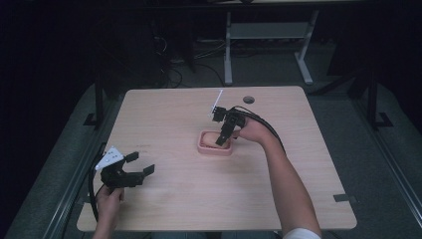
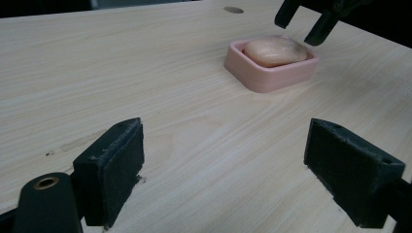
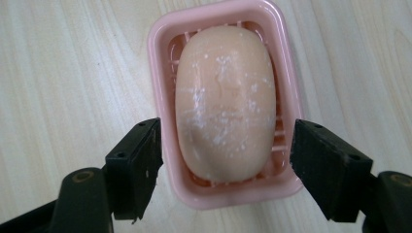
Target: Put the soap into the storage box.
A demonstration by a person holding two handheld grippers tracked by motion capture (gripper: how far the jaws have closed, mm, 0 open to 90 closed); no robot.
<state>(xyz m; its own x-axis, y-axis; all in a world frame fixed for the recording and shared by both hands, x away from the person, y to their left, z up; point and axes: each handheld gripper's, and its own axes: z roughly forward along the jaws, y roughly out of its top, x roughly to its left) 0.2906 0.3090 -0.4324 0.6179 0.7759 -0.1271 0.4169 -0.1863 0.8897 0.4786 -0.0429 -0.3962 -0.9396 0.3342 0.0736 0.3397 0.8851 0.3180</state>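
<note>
Right gripper [image 3: 226,160], jaws spread wide, hangs above the pink soap dish [image 3: 160,77], which sits at centre frame in the high view on the wooden table [image 1: 164,199]. In the right gripper view, the jaws stand outside the dish's two long walls at lower frame, straddling the near end of the soap bar [image 3: 226,102]; whether they touch the rim cannot be told. The spread suggests a posture for gripping dish and bar together, or for clearing the rim. The bar lies lengthwise within the dish, flecked white on top, raised on the ribbed floor.

Left gripper [image 1: 137,172], jaws likewise spread and holding nothing, waits at lower left of the high view, well apart from the dish. From the left gripper view, the dish [image 2: 272,68] appears at upper right, beyond both jaws, evidently held in reserve.
</note>
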